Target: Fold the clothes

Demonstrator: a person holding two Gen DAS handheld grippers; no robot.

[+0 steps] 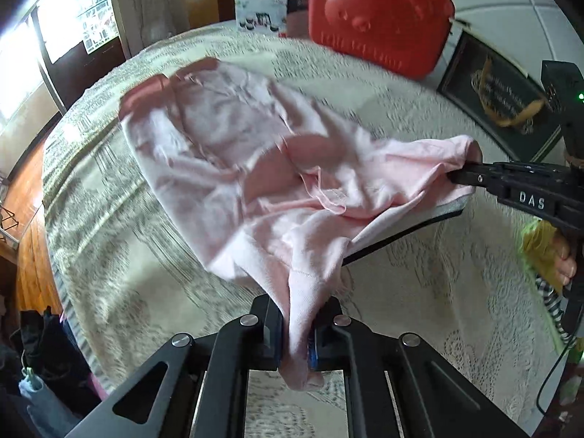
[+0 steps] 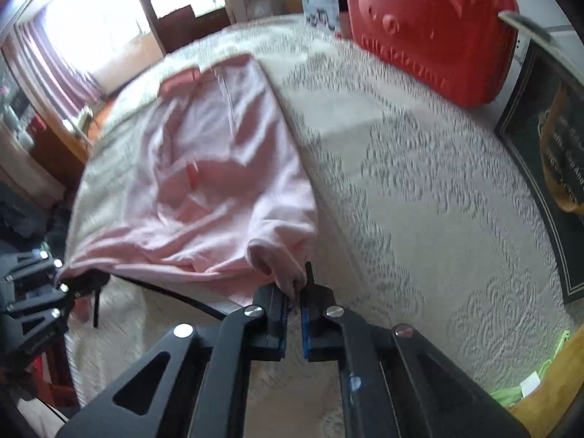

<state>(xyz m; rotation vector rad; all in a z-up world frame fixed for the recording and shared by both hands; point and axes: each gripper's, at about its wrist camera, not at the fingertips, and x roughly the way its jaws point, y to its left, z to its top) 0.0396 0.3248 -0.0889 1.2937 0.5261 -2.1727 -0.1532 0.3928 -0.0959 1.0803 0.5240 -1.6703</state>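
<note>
Far left, beyond the bed's edge: bright windows (image 1: 54, 36), wooden floor (image 1: 29, 226), dark clutter low down. Across the middle, a bed under a cream lace bedspread (image 1: 120, 292), with a pink garment (image 1: 226, 153) spread on it, far end lying flat toward the windows, near end lifted off the cover and stretched between the two tools. Blurred in both views, so finer details of the garment unclear. Left gripper (image 1: 295, 332), at the bottom of its own camera view, clamped shut on a bunched fold of pink cloth, the fabric pinched between the blue pads (image 1: 313, 350) and hanging a little below them. Seen again from the right wrist camera at the far left edge (image 2: 64, 281), holding one near corner of the garment. Further right, the right gripper (image 2: 295, 303), jaws nearly together, nipping a small tuck of the other near corner; also visible from the left camera (image 1: 456, 175), reaching in from the right with pink cloth draped over its tip. Beneath the raised hem, a dark strip with a pale band, identity unclear. At the far side of the bed, a small printed box (image 1: 261, 14), then a red bear-faced case (image 1: 379, 18) standing upright just beside it. Rightmost, a dark framed board (image 1: 503, 98) with gold lettering, lying near the bed's edge.
</note>
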